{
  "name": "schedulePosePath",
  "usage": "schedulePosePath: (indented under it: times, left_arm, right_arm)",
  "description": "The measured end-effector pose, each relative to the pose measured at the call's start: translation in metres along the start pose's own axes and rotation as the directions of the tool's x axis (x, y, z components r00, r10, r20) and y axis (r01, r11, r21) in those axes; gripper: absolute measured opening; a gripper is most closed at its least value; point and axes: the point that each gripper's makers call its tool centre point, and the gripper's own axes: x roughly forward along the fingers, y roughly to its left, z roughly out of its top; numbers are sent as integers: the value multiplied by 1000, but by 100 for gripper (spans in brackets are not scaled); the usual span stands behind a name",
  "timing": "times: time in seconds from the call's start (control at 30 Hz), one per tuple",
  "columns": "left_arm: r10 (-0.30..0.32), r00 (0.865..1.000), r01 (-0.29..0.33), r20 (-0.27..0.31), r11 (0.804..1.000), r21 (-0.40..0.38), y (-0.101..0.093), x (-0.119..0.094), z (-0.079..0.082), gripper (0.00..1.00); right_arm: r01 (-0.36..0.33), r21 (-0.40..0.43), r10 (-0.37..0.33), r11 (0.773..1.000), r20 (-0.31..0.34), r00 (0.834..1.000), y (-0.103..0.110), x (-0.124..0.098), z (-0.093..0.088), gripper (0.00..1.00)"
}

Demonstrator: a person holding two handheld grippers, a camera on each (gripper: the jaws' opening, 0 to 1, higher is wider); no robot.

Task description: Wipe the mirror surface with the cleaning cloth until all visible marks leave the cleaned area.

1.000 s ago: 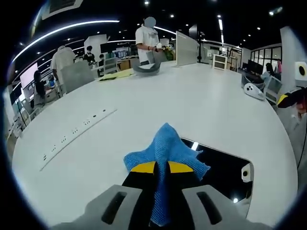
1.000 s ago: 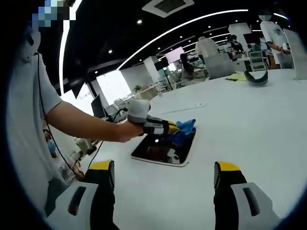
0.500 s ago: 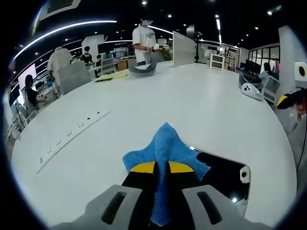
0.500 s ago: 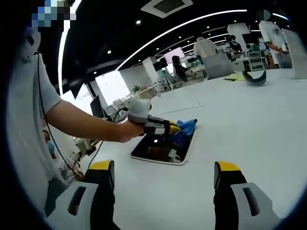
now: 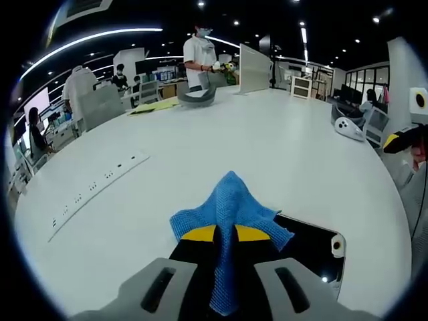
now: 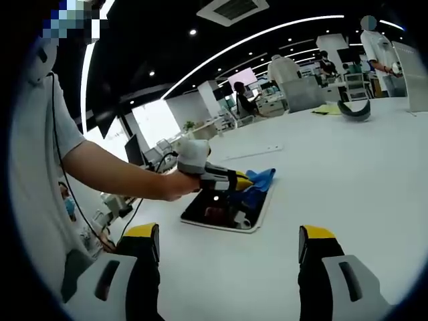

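Note:
A blue cleaning cloth is pinched in my left gripper, whose yellow-tipped jaws are shut on it. The cloth fans out over the far left corner of the flat dark mirror, which lies on the white table. In the right gripper view the mirror lies ahead with the cloth at its far edge and the left gripper held over it by a person's arm. My right gripper is open, well short of the mirror, with nothing between its jaws.
A strip of sockets runs along the table at left. A grey curved object and yellow papers lie at the far end, where a person stands. A white device sits at right. Chairs and people are beyond the table.
The left gripper and cloth have slid slightly toward the mirror's far left edge, so less of the mirror shows beyond the cloth. The right gripper has stayed put.

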Motion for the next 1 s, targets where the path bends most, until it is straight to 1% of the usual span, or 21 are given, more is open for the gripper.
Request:
schedulePosePath:
  times: [0.27, 0.47, 0.57, 0.67, 0.73, 1.0]
  left_arm:
    - [-20, 1000, 20, 3, 1000, 6, -9, 0, -1, 8]
    - [-33, 999, 33, 6, 999, 4, -15, -2, -4, 8]
    - [-33, 999, 34, -6, 999, 35, -18, -6, -7, 8]
    - [-38, 999, 39, -7, 999, 38, -20, -9, -10, 8]
    - [-38, 999, 39, -7, 999, 36, -18, -10, -11, 8]
    - [-36, 999, 37, -7, 999, 40, -19, -14, -15, 9]
  right_arm:
    - [4, -4, -4, 1000, -2, 1000, 0, -4, -1, 84]
    - [6, -9, -6, 1000, 5, 1000, 1, -6, 2, 83]
    - [5, -4, -5, 1000, 13, 1000, 2, -6, 5, 83]
    - [5, -8, -5, 1000, 16, 1000, 4, -6, 7, 83]
    - [3, -12, -3, 1000, 15, 1000, 5, -5, 8, 83]
    - [-2, -13, 2, 1000, 14, 1000, 7, -6, 8, 83]
